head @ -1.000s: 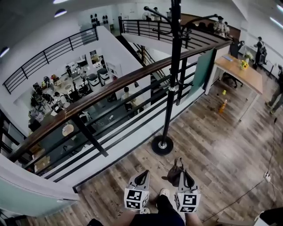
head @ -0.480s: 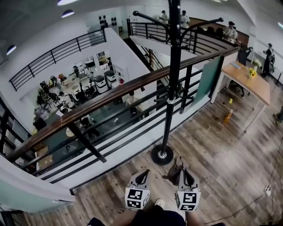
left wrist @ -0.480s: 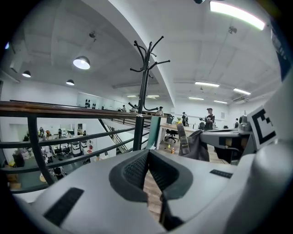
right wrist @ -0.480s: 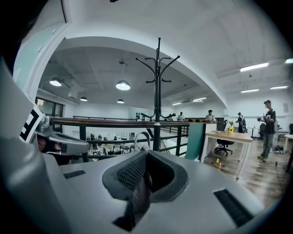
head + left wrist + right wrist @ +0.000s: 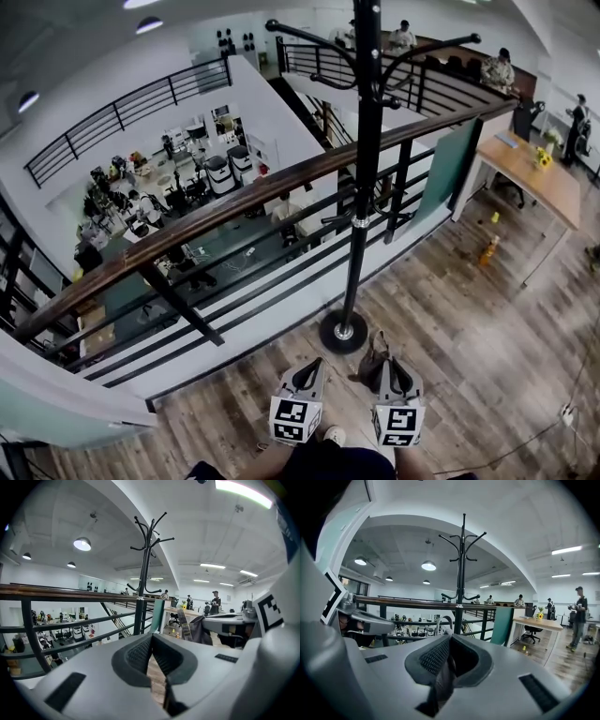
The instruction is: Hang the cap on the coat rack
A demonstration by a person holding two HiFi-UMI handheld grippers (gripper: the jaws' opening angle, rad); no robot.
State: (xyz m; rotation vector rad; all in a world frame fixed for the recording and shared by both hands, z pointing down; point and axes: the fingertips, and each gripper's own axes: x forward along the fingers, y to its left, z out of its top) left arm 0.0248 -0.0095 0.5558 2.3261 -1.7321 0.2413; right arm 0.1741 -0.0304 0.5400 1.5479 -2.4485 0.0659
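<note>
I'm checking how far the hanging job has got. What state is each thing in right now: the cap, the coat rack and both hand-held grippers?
cap: not on a hook, pinched in the right hand-held gripper.
coat rack: upright by the railing, hooks bare.
right hand-held gripper: shut on the cap.
left hand-held gripper: shut, nothing between its jaws.

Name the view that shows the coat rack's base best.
The head view: the coat rack's round base sits in plain sight on the floor. Both gripper views show only its pole and hooks; the base is hidden.
</note>
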